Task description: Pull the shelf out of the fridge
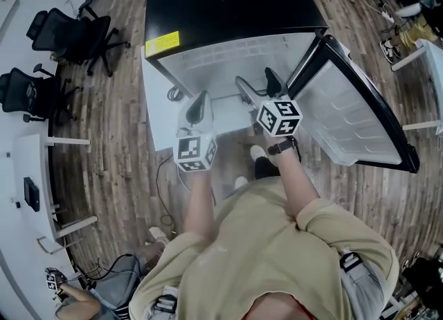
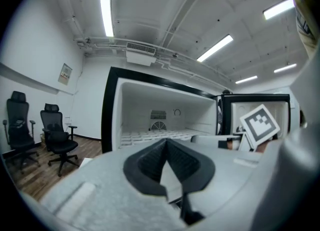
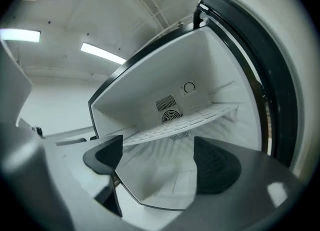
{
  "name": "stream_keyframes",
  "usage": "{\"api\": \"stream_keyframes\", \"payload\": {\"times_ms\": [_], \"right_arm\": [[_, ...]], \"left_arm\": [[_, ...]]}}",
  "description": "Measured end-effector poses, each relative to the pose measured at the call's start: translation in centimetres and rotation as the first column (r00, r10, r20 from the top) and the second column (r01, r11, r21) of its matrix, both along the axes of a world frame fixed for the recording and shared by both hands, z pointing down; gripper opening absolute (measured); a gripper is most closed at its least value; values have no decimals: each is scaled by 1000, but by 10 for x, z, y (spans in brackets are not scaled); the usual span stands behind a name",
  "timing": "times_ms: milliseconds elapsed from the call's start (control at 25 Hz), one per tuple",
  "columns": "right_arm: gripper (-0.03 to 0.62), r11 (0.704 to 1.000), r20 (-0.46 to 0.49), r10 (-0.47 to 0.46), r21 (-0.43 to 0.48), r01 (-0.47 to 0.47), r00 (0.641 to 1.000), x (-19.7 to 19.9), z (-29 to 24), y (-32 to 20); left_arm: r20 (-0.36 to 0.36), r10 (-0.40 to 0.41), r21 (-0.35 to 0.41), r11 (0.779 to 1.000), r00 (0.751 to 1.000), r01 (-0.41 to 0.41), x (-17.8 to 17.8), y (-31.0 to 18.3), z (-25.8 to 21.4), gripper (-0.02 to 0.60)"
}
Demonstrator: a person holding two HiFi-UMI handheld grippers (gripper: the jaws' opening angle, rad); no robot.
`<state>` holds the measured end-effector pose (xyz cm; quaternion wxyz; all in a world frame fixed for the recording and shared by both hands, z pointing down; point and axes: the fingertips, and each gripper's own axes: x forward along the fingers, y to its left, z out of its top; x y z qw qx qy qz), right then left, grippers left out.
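Note:
The fridge (image 1: 228, 7) stands open, its door (image 1: 353, 114) swung out to the right. A white wire shelf (image 3: 185, 121) spans the inside at mid height, below a round fan grille; in the left gripper view the shelf (image 2: 155, 135) lies flat across the cavity. My right gripper (image 3: 160, 162) is open in front of the cavity, level with the shelf's front edge, and nothing sits between its pads (image 3: 215, 165). In the head view the right gripper (image 1: 257, 86) reaches into the fridge opening. My left gripper (image 1: 199, 104) is shut and empty, held short of the fridge; its pads (image 2: 150, 162) meet.
Wooden floor surrounds the fridge. Two black office chairs (image 1: 66, 34) stand at the left, also seen as chairs (image 2: 55, 135) beside the fridge. White desks (image 1: 31, 173) line the left wall. A person sits low at the bottom left (image 1: 83, 294). A cable (image 1: 163, 173) trails on the floor.

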<state>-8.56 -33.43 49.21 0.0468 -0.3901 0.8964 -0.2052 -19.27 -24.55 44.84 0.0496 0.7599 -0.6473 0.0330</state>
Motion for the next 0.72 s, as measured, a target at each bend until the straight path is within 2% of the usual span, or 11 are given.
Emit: {"api": "stream_keyframes", "payload": {"times_ms": [120, 200, 400, 480, 600, 720], "right_arm": [[497, 998, 137, -5, -54, 13, 991, -7, -2, -7], [535, 995, 236, 13, -97, 10, 972, -9, -6, -13], [584, 982, 450, 78, -187, 9, 890, -7, -14, -32], [586, 974, 541, 119, -226, 8, 833, -3, -17, -41], [592, 948, 668, 203, -317, 26, 716, 3, -13, -56], [592, 916, 740, 289, -398, 49, 608, 7, -6, -70]], "left_arm": [[-15, -28, -5, 1000, 999, 28, -10, -1, 1, 0], [-40, -43, -4, 999, 998, 43, -15, -2, 0, 0], [-52, -63, 5, 998, 997, 63, -21, -6, -5, 0], [-62, -66, 4, 998, 996, 66, -21, -8, -5, 0], [-78, -69, 6, 998, 995, 69, -23, -9, -7, 0], [-76, -76, 7, 997, 994, 77, -25, -9, -10, 0]]}}
